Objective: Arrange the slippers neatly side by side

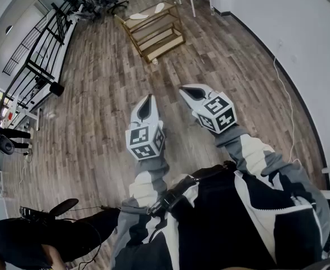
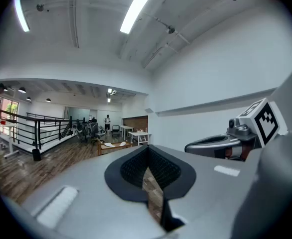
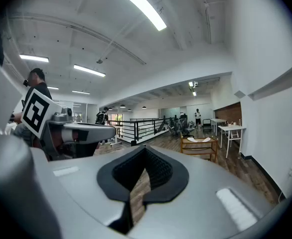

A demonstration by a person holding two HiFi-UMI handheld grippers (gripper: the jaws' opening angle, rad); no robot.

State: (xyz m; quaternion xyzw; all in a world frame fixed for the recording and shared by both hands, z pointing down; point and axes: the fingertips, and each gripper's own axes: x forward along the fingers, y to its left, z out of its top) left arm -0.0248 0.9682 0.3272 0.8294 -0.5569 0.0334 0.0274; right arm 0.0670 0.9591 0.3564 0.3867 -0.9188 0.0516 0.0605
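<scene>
Head view: left gripper (image 1: 148, 99) and right gripper (image 1: 183, 90), both grey-white with marker cubes, were held out side by side over the brown wood-plank floor (image 1: 97, 94). Both sets of jaws were together, with nothing in them. The two flat white slippers, one (image 1: 138, 16) and the other (image 1: 164, 7), lay on the top shelf of a low pale wooden rack (image 1: 164, 43), well ahead of both grippers. The slippers lay close together but apart, their ends angled toward each other. A black metal railing (image 1: 47, 44) ran along the left. A person in black clothing (image 1: 47, 235) was at lower left.

Left gripper view: left gripper (image 2: 147, 153) had its black ribbed pads closed against each other and held nothing. The right gripper (image 2: 220, 144) showed at right, level with it. The rack (image 2: 112, 147) stood far off down the room, with the pale slippers (image 2: 109, 144) on top. White tables (image 2: 136, 132) stood beyond it. A standing person (image 2: 106, 121) was at the far end.

Right gripper view: right gripper (image 3: 146, 152) was likewise fully closed and empty. The left gripper (image 3: 78, 132) was at left. The rack (image 3: 198, 148) stood ahead and to the right, carrying the slippers (image 3: 192, 139) on its top shelf. A white table (image 3: 231, 129) stood just beside it, and the railing (image 3: 141, 128) lay to the left.
</scene>
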